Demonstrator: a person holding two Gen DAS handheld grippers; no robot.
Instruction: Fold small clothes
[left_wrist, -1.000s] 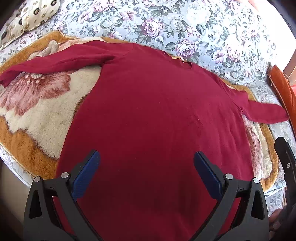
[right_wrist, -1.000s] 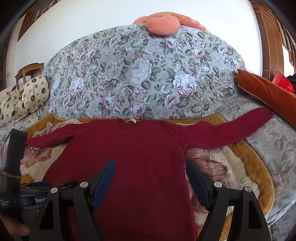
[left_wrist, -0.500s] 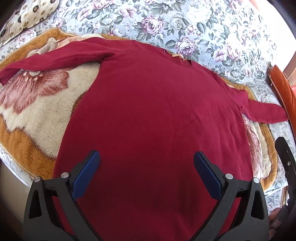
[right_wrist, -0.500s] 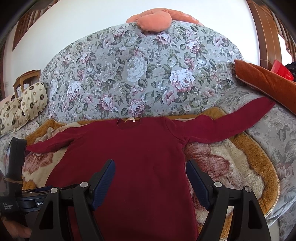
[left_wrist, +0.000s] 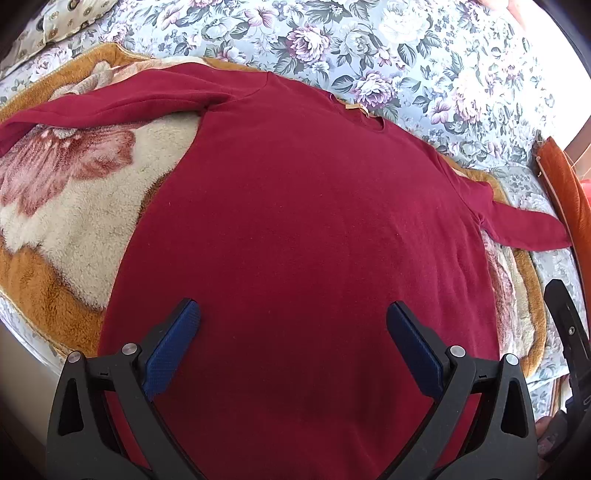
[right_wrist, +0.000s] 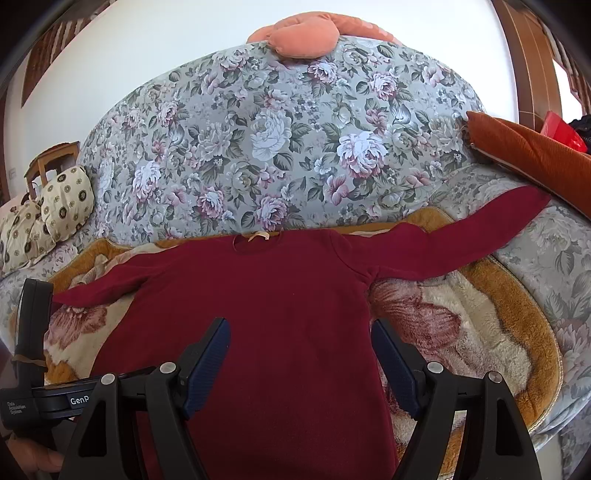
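A dark red long-sleeved top (left_wrist: 303, 206) lies flat on a fleece blanket, neck away from me, both sleeves spread out to the sides. It also shows in the right wrist view (right_wrist: 266, 302). My left gripper (left_wrist: 293, 314) is open and empty, hovering over the lower body of the top. My right gripper (right_wrist: 301, 332) is open and empty over the lower right part of the top, near its right side edge. The hem is hidden below both views.
The orange and cream fleece blanket (left_wrist: 70, 229) covers the seat of a floral sofa (right_wrist: 280, 147). An orange cushion (right_wrist: 524, 151) lies at the right, patterned cushions (right_wrist: 62, 206) at the left, a peach pillow (right_wrist: 306, 37) on the backrest.
Both grippers have moved slightly forward over the top, so it looks a little larger and nearer. Both stay open and empty.
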